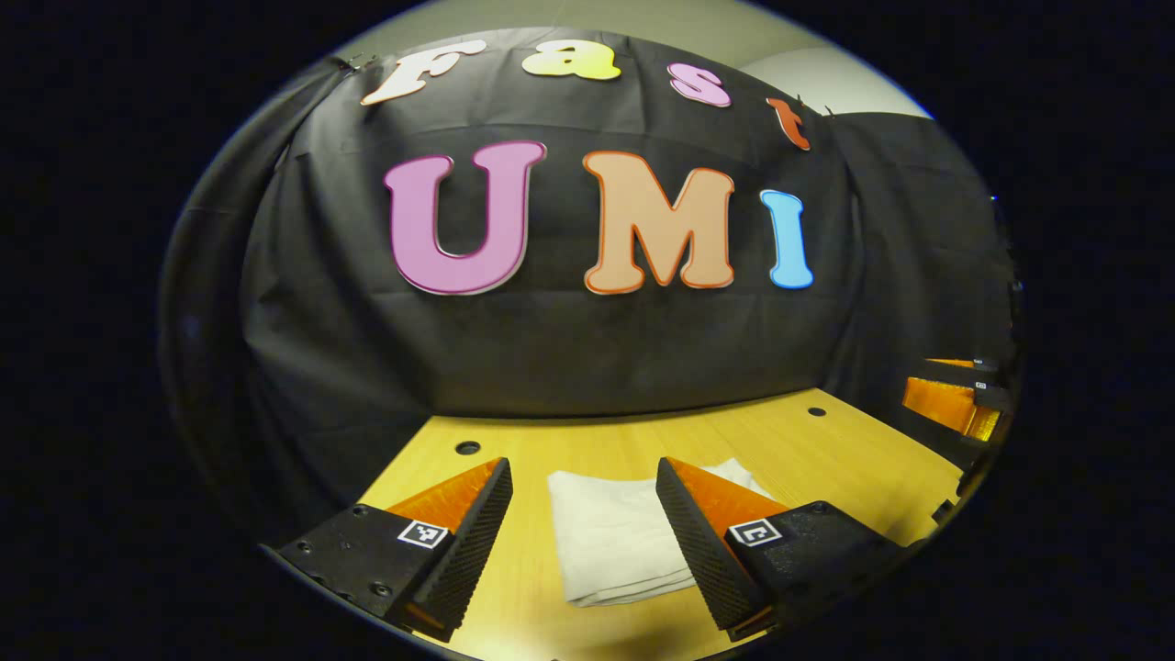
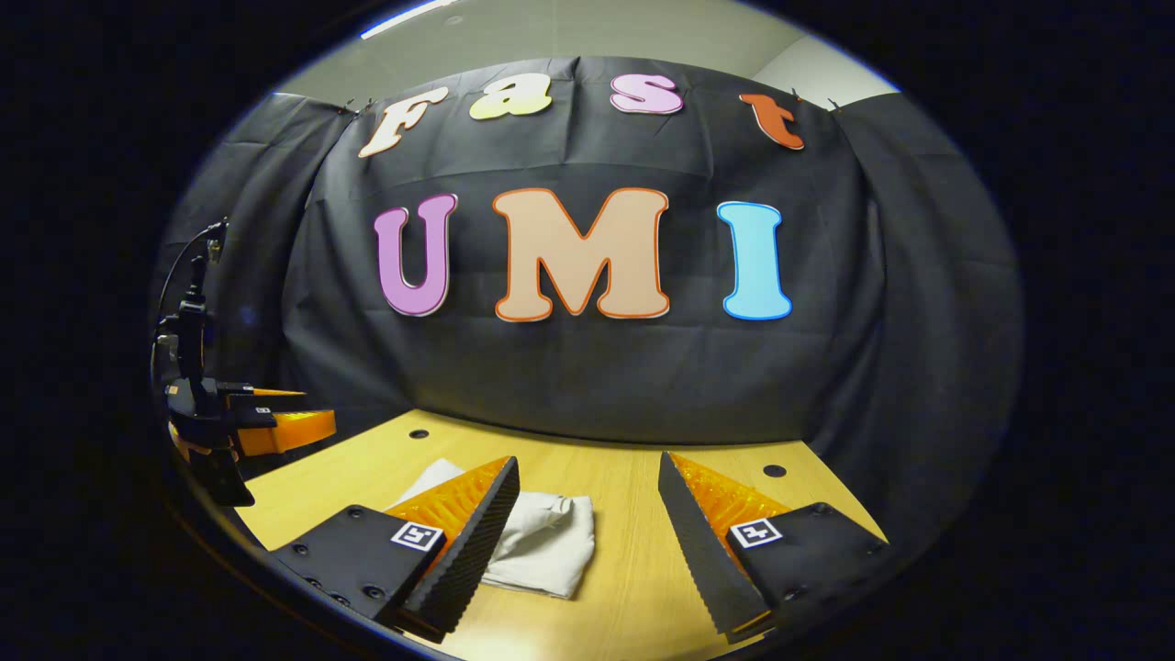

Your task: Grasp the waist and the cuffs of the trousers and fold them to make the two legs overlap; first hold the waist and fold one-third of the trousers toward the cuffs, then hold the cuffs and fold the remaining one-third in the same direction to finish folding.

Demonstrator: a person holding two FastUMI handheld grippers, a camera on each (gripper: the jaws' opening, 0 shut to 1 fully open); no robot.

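white cotton-like trousers [image 1: 624,537], folded into a compact flat rectangle with layered edges showing along the near side, lie on the light yellow wooden table [image 1: 826,459]. in the left gripper view you see the bundle between and just beyond your left gripper [image 1: 583,514], partly hidden behind its right-hand finger. that gripper's fingers are spread wide with nothing between them, and they hang above the cloth without touching it.

in the right gripper view the same folded trousers [image 2: 542,542] sit toward the left, tucked partly behind the left-hand finger of your right gripper [image 2: 587,519]. its fingers are also spread apart, holding nothing, with bare tabletop [image 2: 624,569] between them.

your other tool shows in each view too: the right gripper [image 1: 955,399] appears at the far right edge of the left gripper view, raised off the table, and the left gripper [image 2: 248,418] appears at the far left of the right gripper view, well apart from the cloth.

small round dark holes [image 1: 467,448] dot the table's far edge, where the black cloth wall [image 1: 597,349] of the booth drops down behind it.
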